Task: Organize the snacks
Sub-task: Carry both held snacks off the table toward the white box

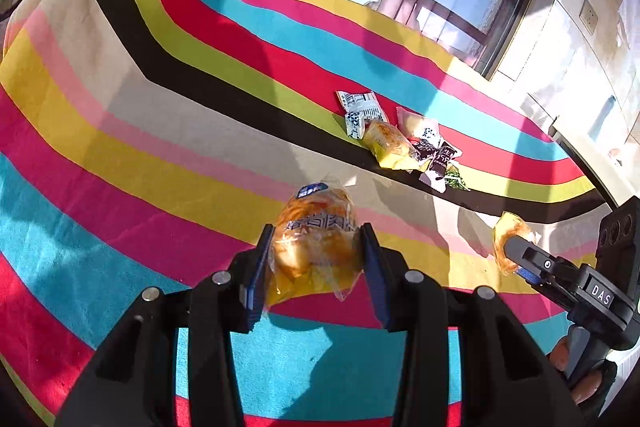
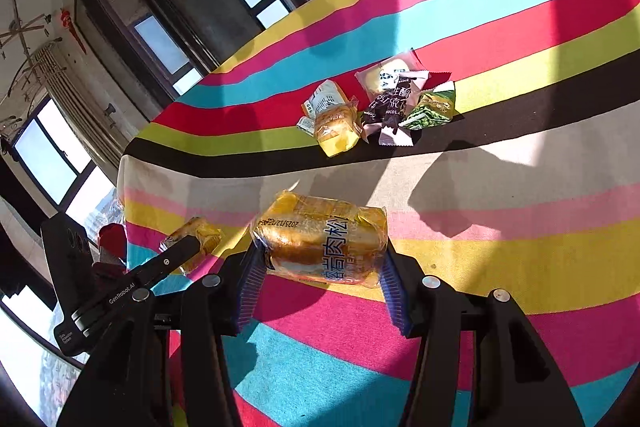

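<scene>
Each hand's tool carries one wrapped bun: the left gripper (image 1: 316, 255) is pinching a clear-and-yellow bread packet (image 1: 314, 239) between its blue pads, and the right gripper (image 2: 322, 267) is pinching a second bread packet (image 2: 320, 239) held crosswise, both lifted just above the cloth. The right packet's blue Chinese lettering includes 肉松, with a printed date beginning 2025/12 (the rest is too small to make out). "DAS" shows on one tool's body and "GenRobot.AI" on the other's arm. Farther off, on the black and red stripes, lies the snack pile (image 2: 376, 107): a third yellow bun (image 2: 336, 133), two dark chocolate wrappers (image 2: 390, 107) marked "CHOCOLA", a green packet (image 2: 434, 109), a pale bun packet (image 2: 390, 75) and a white-and-blue wrapper (image 2: 326, 99), all touching or overlapping. The striped cloth (image 1: 160, 147) runs in pink, yellow, turquoise, red, lime, black and cream bands, sunlit, with dark-framed windows (image 2: 168, 43) behind it.
</scene>
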The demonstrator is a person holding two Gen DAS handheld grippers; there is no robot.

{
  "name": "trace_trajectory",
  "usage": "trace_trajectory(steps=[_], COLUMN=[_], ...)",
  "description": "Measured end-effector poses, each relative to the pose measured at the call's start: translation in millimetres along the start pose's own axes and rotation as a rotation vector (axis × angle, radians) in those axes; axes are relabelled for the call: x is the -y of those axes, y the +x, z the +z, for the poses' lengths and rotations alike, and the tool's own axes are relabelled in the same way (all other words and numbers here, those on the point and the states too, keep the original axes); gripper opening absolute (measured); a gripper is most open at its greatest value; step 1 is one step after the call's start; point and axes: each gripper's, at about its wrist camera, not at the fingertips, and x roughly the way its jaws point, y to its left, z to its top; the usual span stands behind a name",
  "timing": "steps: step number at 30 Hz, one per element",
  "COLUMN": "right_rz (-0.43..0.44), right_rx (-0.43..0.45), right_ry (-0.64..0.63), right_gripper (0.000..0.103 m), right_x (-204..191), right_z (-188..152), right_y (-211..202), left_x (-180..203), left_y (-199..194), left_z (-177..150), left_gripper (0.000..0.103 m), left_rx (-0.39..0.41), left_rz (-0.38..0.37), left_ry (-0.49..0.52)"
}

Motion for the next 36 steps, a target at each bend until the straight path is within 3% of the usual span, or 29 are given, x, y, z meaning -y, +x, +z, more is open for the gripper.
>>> trace_trajectory(steps=[23, 30, 36], right_rz=[0.156, 0.225, 0.293], right_rx=[-0.178, -0.245, -0.311], right_ry=[-0.204, -0.27, -0.359], right_gripper=[0.052, 0.052, 0.052], right_x=[-120.5, -159.9, -203.6], right_z=[-69.7, -91.4, -116.4], right_y=[25.8, 37.0, 45.3], left_x=[-79.3, -115.2, -148.4], left_y=[-115.1, -166.9, -222.7], left_z=[-49.3, -66.4, -83.3], left_gripper=[0.042, 0.042, 0.042], left_rx=[0.115, 0.168, 0.219], left_rz=[0.122, 0.162, 0.246], left_ry=[-0.056, -0.09, -0.109])
